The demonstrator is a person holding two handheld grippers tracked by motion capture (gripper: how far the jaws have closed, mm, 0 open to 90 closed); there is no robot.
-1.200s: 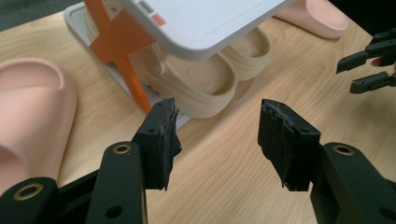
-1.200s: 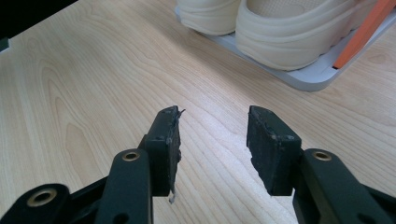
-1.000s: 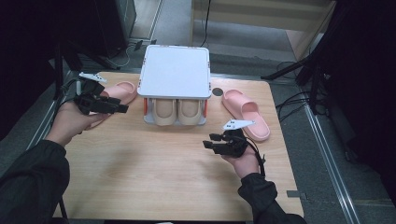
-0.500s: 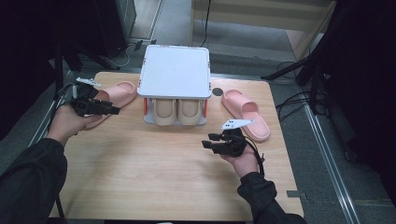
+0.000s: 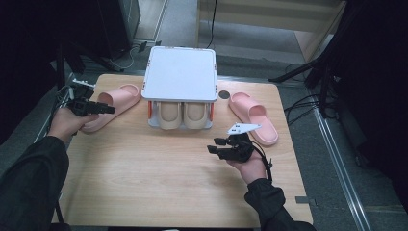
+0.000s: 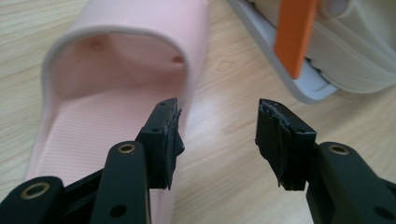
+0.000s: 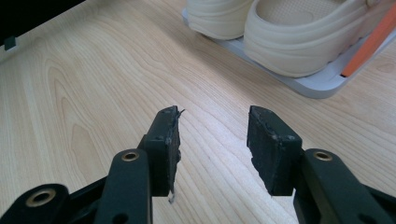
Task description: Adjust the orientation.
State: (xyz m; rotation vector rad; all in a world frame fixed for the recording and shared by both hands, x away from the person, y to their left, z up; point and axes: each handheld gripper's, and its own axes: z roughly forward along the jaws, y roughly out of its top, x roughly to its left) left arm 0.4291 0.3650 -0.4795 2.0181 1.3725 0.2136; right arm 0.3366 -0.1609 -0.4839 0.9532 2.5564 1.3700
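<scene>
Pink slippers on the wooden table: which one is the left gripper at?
The pink foam slipper left of the white shoe rack; the left gripper hovers open over its side edge. The other pink slipper lies right of the rack, untouched.

You will find no readable lettering, label, brand, number or sign here: not on the pink slippers (image 5: 108,103), the shoe rack (image 5: 180,77), the beige shoes (image 7: 299,35) or the table (image 5: 144,178).
</scene>
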